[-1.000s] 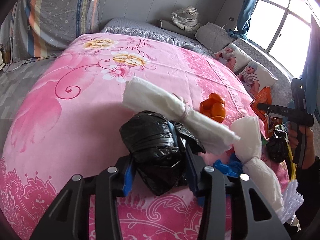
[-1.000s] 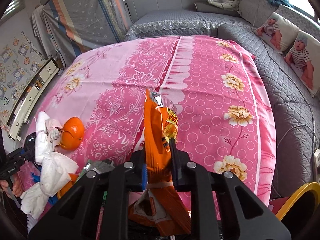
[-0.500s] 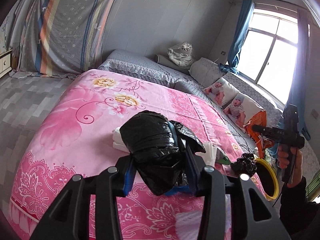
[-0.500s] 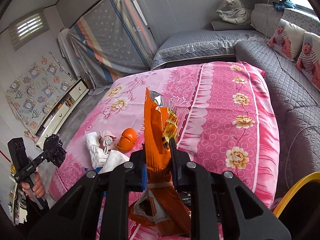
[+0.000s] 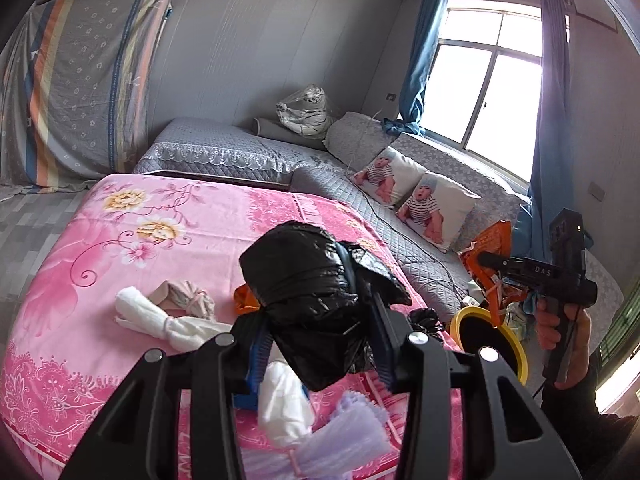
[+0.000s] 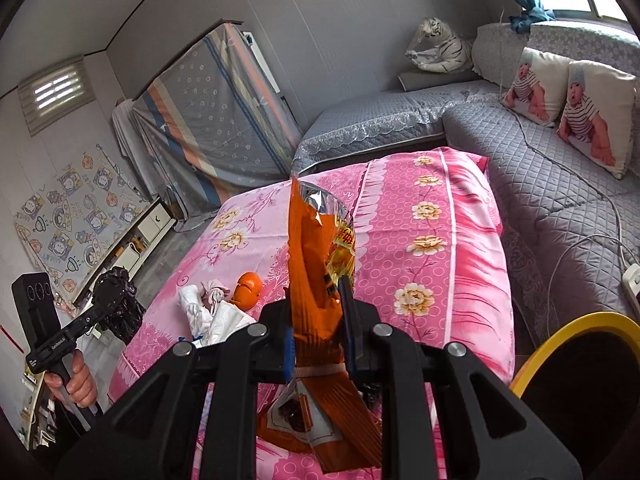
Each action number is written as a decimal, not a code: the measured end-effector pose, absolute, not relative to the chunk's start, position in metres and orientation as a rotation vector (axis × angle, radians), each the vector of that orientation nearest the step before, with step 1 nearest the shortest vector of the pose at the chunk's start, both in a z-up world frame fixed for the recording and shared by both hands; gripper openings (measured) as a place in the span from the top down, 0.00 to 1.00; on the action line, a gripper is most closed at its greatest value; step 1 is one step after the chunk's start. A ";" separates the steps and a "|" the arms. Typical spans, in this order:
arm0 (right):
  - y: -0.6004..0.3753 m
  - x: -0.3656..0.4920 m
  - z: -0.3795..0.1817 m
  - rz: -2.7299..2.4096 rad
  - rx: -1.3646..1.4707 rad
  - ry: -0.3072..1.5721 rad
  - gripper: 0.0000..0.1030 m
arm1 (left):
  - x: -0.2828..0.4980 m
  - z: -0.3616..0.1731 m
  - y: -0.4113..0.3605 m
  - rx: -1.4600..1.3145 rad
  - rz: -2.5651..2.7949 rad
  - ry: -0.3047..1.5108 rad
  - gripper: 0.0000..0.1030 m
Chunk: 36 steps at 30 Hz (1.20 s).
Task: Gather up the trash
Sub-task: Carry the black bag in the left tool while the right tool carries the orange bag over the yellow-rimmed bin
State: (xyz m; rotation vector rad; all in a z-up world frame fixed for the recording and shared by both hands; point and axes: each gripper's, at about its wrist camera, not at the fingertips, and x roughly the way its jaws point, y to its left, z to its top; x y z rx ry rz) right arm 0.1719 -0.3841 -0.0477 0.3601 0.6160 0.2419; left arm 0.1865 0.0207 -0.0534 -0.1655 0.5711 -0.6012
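Observation:
My left gripper point(image 5: 320, 344) is shut on a crumpled black plastic bag point(image 5: 308, 288), held up above the pink bedspread point(image 5: 92, 264). My right gripper point(image 6: 318, 332) is shut on an orange snack wrapper point(image 6: 316, 264) that stands up between its pads. A yellow-rimmed bin point(image 5: 490, 338) with a black inside sits beside the bed; its rim point(image 6: 576, 322) shows at the right wrist view's lower right. In the left wrist view the right gripper point(image 5: 486, 258) hangs above that bin with the wrapper. More trash lies on the bed: tied white bundles point(image 5: 160, 316), an orange peel point(image 6: 249, 286).
A grey quilted sofa point(image 6: 560, 200) with two baby-print pillows point(image 5: 416, 196) runs along the bed's far side, a white cable point(image 6: 576, 240) across it. A striped mattress point(image 5: 76, 80) leans on the wall. A person's hand point(image 6: 76, 384) grips the left tool. A lilac fringed item point(image 5: 352, 436) lies at the bed's near edge.
Both grippers have risen and drawn back from the bed with their loads still gripped. The yellow bin has come into the left wrist view, and more of the room shows.

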 end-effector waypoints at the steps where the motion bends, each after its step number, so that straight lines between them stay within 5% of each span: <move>1: -0.391 0.166 -0.047 0.229 0.369 0.604 0.83 | 0.187 -0.052 0.009 -0.162 -0.621 0.576 0.61; 16: -0.520 0.074 -0.047 -0.165 0.410 0.441 0.83 | 0.192 -0.045 -0.197 -0.042 -0.916 0.620 0.61; 36: -0.623 0.051 -0.135 -0.428 0.498 0.541 0.83 | 0.183 -0.134 -0.381 0.067 -1.117 0.836 0.61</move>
